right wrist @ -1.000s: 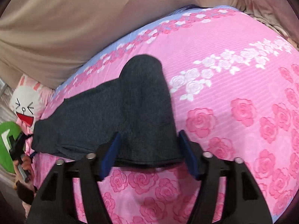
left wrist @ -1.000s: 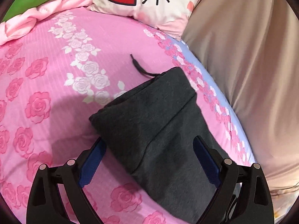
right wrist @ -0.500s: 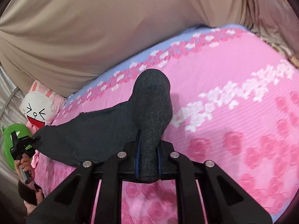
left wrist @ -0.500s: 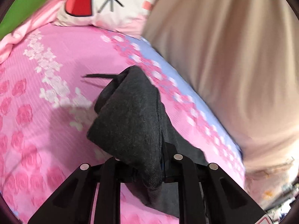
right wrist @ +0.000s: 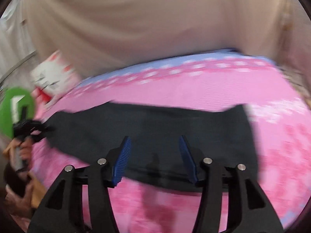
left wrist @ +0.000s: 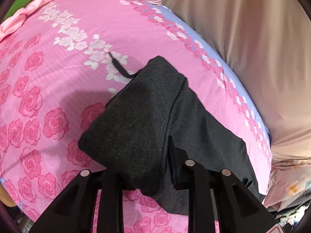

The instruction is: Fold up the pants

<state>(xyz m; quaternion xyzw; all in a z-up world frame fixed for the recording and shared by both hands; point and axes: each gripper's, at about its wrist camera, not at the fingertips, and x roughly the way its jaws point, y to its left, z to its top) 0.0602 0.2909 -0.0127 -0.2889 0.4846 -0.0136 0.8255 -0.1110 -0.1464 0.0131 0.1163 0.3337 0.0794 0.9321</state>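
Dark grey pants (left wrist: pixel 147 116) lie on a pink rose-print bed sheet (left wrist: pixel 48 77). My left gripper (left wrist: pixel 155 167) is shut on a bunched fold of the pants, the cloth draped over its fingers. A black drawstring (left wrist: pixel 118 66) sticks out at the far end. In the blurred right wrist view the pants (right wrist: pixel 155 124) lie flat across the sheet. My right gripper (right wrist: pixel 154 155) is open above their near edge, blue pads (right wrist: pixel 122 159) apart, holding nothing. The left gripper also shows in the right wrist view (right wrist: pixel 29 130) at the far left.
A beige curtain (left wrist: pixel 243 38) hangs along the bed's far side. A white cartoon pillow (right wrist: pixel 52 73) and a green cushion (right wrist: pixel 13 106) lie at the bed's head. A crumpled pink blanket (left wrist: pixel 29 9) lies nearby.
My right gripper opened and let go of the pants, which now lie flat. My left gripper stays shut on the fold and has shifted, the pants spreading out beyond it.
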